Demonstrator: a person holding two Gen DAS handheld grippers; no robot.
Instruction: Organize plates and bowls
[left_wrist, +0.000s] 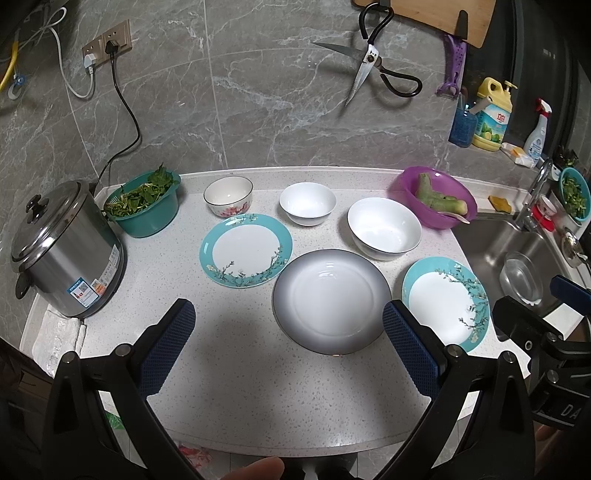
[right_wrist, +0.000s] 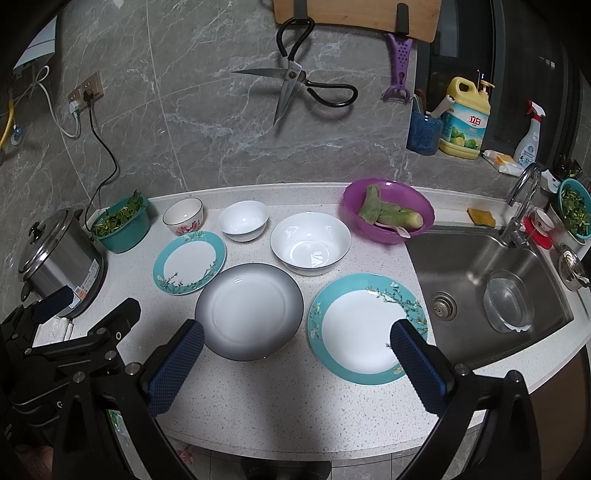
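Note:
On the speckled counter (left_wrist: 229, 350) lie a grey-rimmed plate (left_wrist: 331, 301) (right_wrist: 249, 310) in the middle, a teal flowered plate (left_wrist: 246, 249) (right_wrist: 189, 263) to its left and another teal plate (left_wrist: 445, 302) (right_wrist: 367, 329) to its right. Behind them stand a small flowered bowl (left_wrist: 228, 195) (right_wrist: 183, 216), a small white bowl (left_wrist: 307, 204) (right_wrist: 242, 220) and a large white bowl (left_wrist: 384, 228) (right_wrist: 310, 242). My left gripper (left_wrist: 289, 317) is open and empty above the counter's front. My right gripper (right_wrist: 297, 336) is open and empty, near the right teal plate.
A steel rice cooker (left_wrist: 64, 251) and a teal colander of greens (left_wrist: 144, 206) stand at the left. A purple basin with vegetables (left_wrist: 434, 201) sits by the sink (right_wrist: 487, 280), which holds a glass bowl (right_wrist: 508, 301). Scissors (left_wrist: 369, 59) hang on the wall.

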